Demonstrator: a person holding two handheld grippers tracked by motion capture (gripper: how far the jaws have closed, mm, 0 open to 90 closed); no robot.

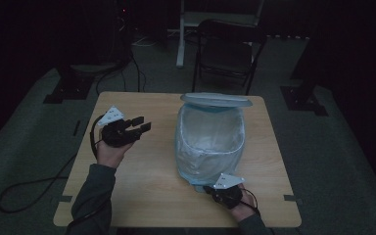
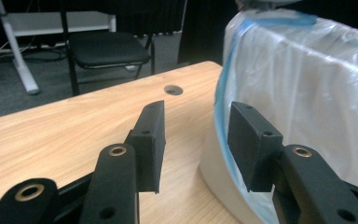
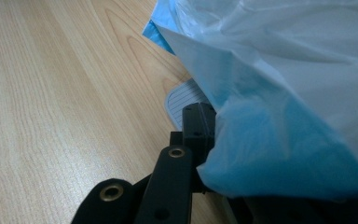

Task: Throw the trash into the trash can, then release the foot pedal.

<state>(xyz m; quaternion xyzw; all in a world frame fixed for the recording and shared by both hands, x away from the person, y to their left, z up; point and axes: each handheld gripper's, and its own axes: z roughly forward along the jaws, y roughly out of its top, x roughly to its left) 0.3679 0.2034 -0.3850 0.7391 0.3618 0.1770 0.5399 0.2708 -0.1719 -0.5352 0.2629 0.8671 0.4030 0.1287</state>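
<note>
Small bin stands on the desk, right of centre, its swing lid tipped up at the far rim. A pale blue-edged liner bag is draped inside and over its walls.

My right gripper is at the bin's near bottom corner, jaws clamped on a fold of the bag; in the right gripper view the blue plastic bulges out over the near jaw and hides the other. A grey ribbed corner of the bin's foot shows just past it.

My left gripper is over the desk left of the bin, apart from it, jaws parted and empty. In the left gripper view one jaw lines up in front of the bag's blue edge, not yet touching.

Step as I judge it: seat the liner on the bin.

- Keep the right grip steady as an anchor; pulling risks sliding the light bin.
- Bring the left in level, take the blue hem only, not the wall.
- Close gently; thin film tears.
- Draw the hem down evenly, watching for slack.
</note>
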